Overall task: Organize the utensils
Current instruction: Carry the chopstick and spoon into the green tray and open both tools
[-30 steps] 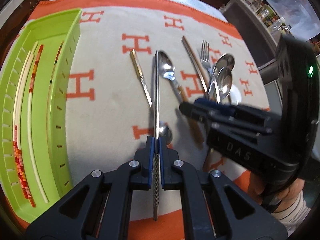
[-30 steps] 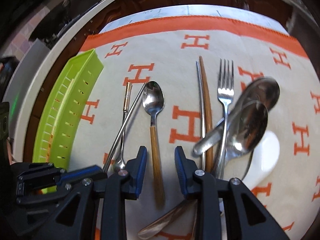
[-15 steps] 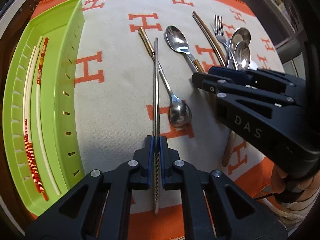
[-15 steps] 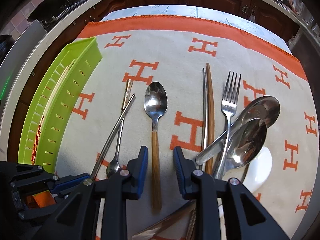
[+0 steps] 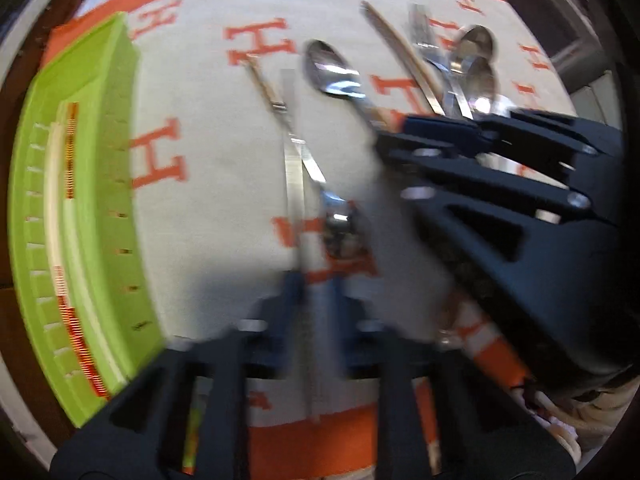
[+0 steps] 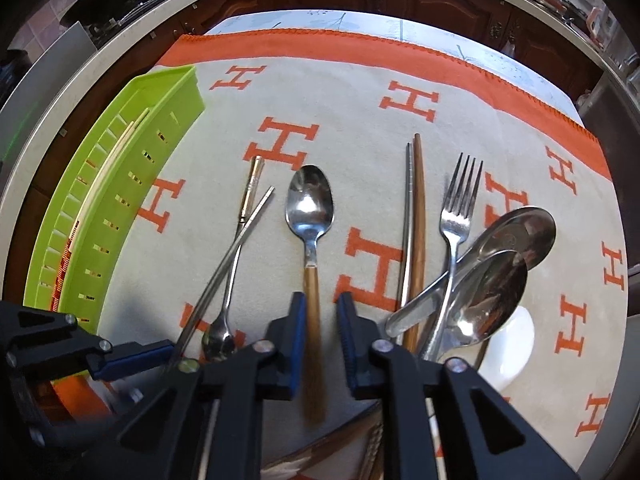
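In the blurred left wrist view, my left gripper [image 5: 314, 288] is shut on a metal chopstick [image 5: 294, 168] that points away over the cloth. The right wrist view shows the same chopstick [image 6: 236, 240] slanting up out of the left gripper [image 6: 168, 350]. My right gripper [image 6: 320, 300] is open, its jaws on either side of the handle of a wooden-handled spoon [image 6: 310, 208] lying on the cloth. A green tray [image 6: 176, 92] at the left, also in the left wrist view [image 5: 92, 80], holds white and red chopsticks [image 5: 56, 200].
A thin gold-handled spoon [image 6: 218, 344] lies under the held chopstick. To the right lie a metal and a wooden chopstick [image 6: 418, 200], a fork [image 6: 460, 208], two large spoons [image 6: 516, 232] and a white ceramic piece [image 6: 512, 344]. The orange-bordered cloth [image 6: 360, 120] covers the table.
The left wrist view has gone blurry as the left gripper moves with the chopstick, the tray now closer. The right gripper has stayed open over the wooden-handled spoon.
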